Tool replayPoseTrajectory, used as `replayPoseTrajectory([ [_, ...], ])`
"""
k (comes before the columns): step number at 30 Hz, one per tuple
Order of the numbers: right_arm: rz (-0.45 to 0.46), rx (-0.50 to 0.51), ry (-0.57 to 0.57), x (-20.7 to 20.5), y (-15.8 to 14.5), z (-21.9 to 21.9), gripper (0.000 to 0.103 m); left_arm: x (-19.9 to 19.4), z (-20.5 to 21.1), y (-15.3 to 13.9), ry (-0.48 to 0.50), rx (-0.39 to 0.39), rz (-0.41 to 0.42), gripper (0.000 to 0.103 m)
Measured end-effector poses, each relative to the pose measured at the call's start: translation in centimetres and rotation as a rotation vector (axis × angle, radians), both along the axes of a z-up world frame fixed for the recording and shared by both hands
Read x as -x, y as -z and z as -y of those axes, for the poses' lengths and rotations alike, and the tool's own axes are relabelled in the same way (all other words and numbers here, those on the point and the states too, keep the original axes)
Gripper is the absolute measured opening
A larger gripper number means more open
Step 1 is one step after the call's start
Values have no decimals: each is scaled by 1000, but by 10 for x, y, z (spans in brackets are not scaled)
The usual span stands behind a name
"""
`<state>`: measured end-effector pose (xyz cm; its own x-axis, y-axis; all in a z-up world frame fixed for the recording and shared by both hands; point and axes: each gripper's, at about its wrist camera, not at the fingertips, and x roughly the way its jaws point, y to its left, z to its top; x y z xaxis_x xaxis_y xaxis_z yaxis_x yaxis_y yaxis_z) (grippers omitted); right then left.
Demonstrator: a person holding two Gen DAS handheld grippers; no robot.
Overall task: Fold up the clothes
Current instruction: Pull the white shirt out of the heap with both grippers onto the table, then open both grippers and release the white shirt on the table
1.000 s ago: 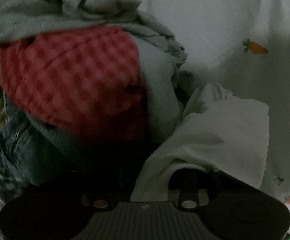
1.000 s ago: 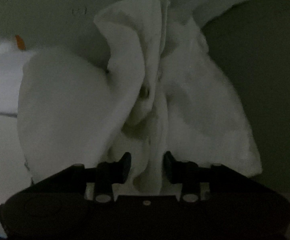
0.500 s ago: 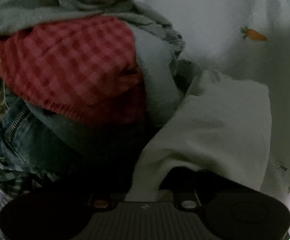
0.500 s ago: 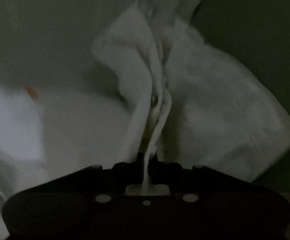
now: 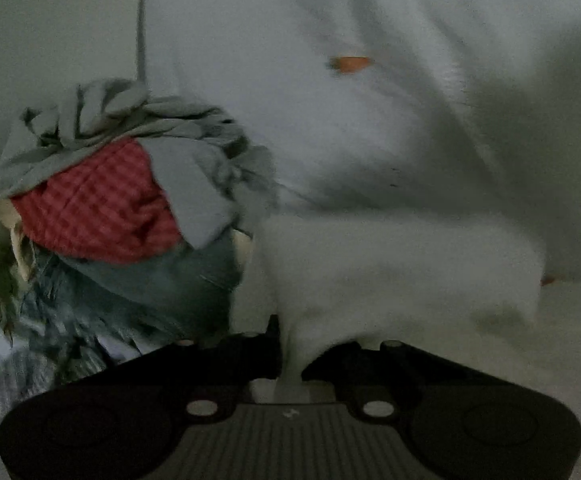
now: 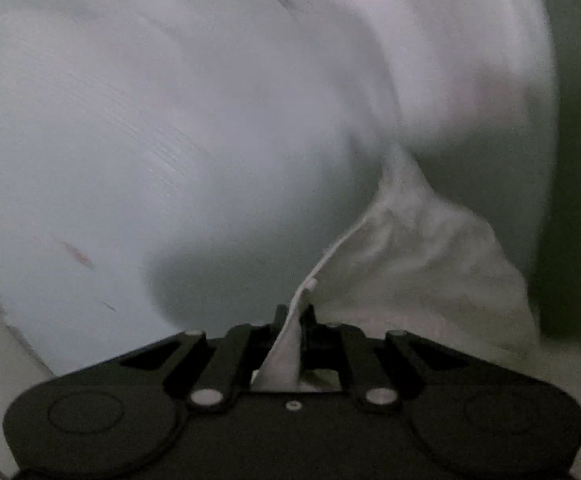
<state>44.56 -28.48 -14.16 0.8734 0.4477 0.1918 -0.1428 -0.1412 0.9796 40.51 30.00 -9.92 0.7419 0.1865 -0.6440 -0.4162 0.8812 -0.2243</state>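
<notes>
A white garment [image 5: 390, 264] hangs stretched in front of my left gripper [image 5: 290, 344], which is shut on a bunched edge of it. In the right wrist view the same white garment [image 6: 422, 256] rises from my right gripper [image 6: 294, 316], which is shut on a thin fold of it. The cloth is lifted off the bed and both views are blurred by motion.
A pile of unfolded clothes [image 5: 122, 208] lies at the left, with a red checked piece [image 5: 94, 208], grey cloth and blue denim [image 5: 158, 284]. A white bedsheet with small carrot prints [image 5: 350, 64] covers the bed behind. A dark green wall [image 6: 578, 160] is at the right.
Both grippers have lifted and pulled back with the white garment. The right gripper closed on it a second ago. The clothes pile now looks farther away and lower.
</notes>
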Motion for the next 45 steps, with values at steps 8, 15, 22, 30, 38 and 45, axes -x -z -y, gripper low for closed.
replayPoseTrajectory([
  [8, -476, 902, 252, 134, -30, 242, 25, 46, 175, 62, 405, -75, -216, 35],
  [15, -819, 1117, 129, 217, 40, 230, 49, 99, 220, 95, 367, -210, -323, 43],
  [22, -730, 1098, 353, 223, 19, 206, 56, 128, 142, 81, 205, 266, -163, 47],
  [30, -553, 959, 307, 175, 2, 160, 65, 151, 82, 102, 71, 724, 2, 50],
  [38, -647, 564, 95, 137, 71, 114, 66, 131, 56, 172, -98, 1027, -42, 55],
  [45, -642, 502, 71, 115, 83, 104, 60, 113, 53, 208, -189, 1199, 6, 57],
])
